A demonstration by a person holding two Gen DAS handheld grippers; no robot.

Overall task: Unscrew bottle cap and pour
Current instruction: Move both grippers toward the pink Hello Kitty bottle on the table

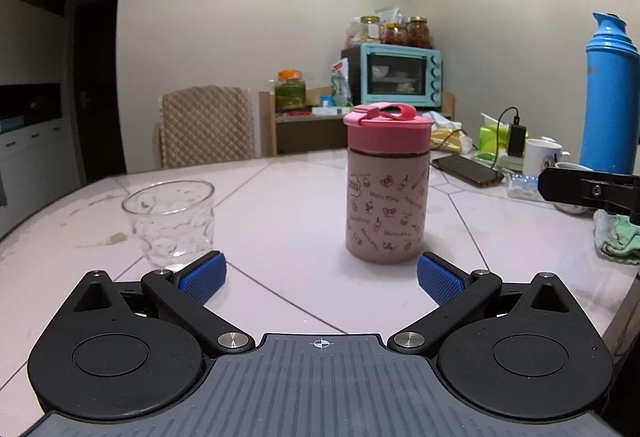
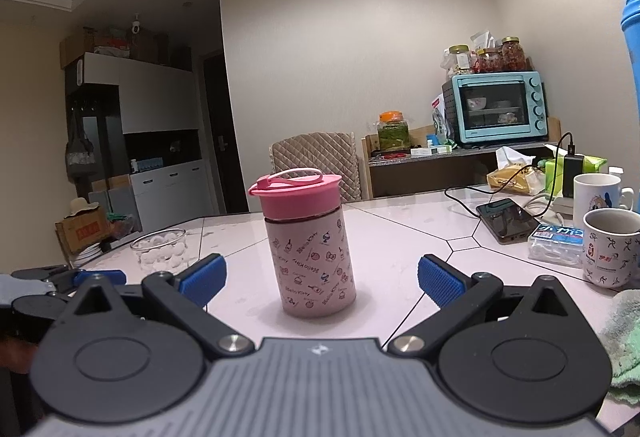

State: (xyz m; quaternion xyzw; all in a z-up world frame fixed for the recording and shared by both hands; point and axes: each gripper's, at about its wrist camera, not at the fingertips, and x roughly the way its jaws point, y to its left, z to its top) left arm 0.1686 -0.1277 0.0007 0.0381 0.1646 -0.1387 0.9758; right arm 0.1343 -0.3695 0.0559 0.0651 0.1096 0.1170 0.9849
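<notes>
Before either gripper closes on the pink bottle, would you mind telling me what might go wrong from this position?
1. The pink bottle stands free on the smooth table; with both the left gripper and right gripper open, twisting the cap one-handed may spin or tip it.
2. The glass sits close beside the left gripper's finger and may get knocked.
3. A phone lies nearby; spilled liquid could reach it.
</notes>
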